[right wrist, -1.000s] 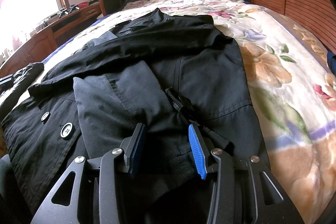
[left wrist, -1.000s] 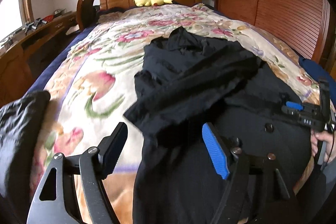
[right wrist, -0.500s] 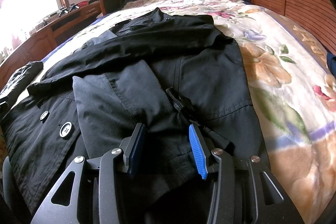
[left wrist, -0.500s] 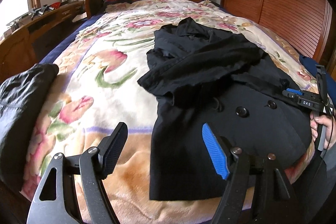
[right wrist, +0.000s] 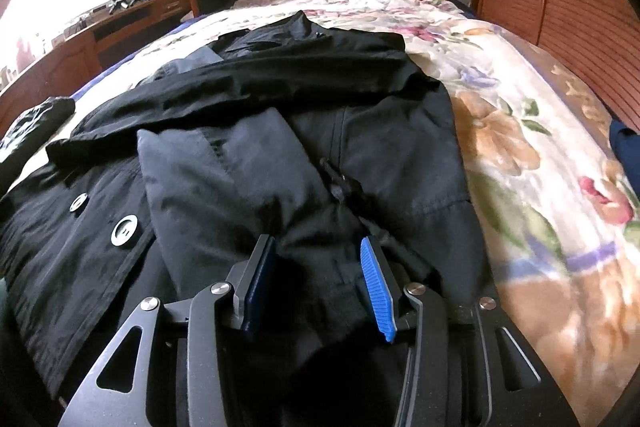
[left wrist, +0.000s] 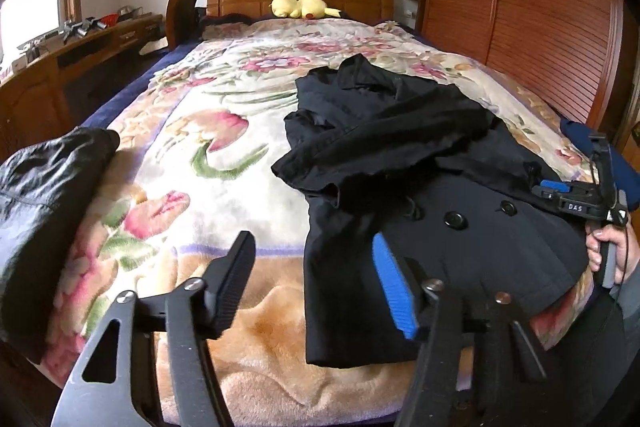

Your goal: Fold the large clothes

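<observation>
- Right gripper (right wrist: 316,281): jaws apart, low over the coat's (right wrist: 280,155) near hem at the foot edge of the bed (right wrist: 540,155); fabric lay between the fingers, not clamped.
- Left gripper (left wrist: 312,283): jaws wide apart, empty, hovering above the foot edge with the coat's left edge just to its right.
- Coat's long axis ran foot to headboard, collar far; right gripper judged nearer for the hem lift.
</observation>
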### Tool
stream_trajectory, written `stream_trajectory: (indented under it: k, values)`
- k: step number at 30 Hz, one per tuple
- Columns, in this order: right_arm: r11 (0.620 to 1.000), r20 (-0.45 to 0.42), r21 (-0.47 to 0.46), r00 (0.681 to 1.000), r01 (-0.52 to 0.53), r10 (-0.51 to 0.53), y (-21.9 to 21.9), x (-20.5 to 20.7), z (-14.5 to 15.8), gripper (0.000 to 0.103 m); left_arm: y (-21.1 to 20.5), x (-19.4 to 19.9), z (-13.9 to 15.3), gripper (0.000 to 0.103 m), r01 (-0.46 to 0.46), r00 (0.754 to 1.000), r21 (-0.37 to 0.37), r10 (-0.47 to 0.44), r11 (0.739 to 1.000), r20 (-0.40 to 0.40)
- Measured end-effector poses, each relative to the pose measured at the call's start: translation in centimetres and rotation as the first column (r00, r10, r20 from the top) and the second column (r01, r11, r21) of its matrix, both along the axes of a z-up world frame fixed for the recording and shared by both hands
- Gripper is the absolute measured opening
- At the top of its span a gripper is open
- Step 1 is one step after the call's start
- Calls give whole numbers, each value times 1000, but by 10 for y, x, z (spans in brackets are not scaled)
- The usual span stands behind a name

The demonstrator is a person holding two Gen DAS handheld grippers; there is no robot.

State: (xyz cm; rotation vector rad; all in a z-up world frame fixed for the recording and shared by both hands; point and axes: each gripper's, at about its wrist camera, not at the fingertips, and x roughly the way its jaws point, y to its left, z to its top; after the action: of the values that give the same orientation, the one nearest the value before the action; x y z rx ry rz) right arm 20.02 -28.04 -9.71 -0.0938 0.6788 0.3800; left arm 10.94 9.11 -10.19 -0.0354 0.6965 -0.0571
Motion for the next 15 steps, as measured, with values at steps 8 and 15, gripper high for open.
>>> stream_trajectory:
  k: [8, 15]
  values:
    - [998, 34, -60, 999, 8, -6, -47, -58, 22, 46, -7, -12, -5, 55, 19, 999, 11, -18, 1000, -32]
    - [994, -14, -83, 998, 66, -67, -85, -78, 15, 46, -7, -18, -22, 55, 23, 996, 27, -20, 999, -92]
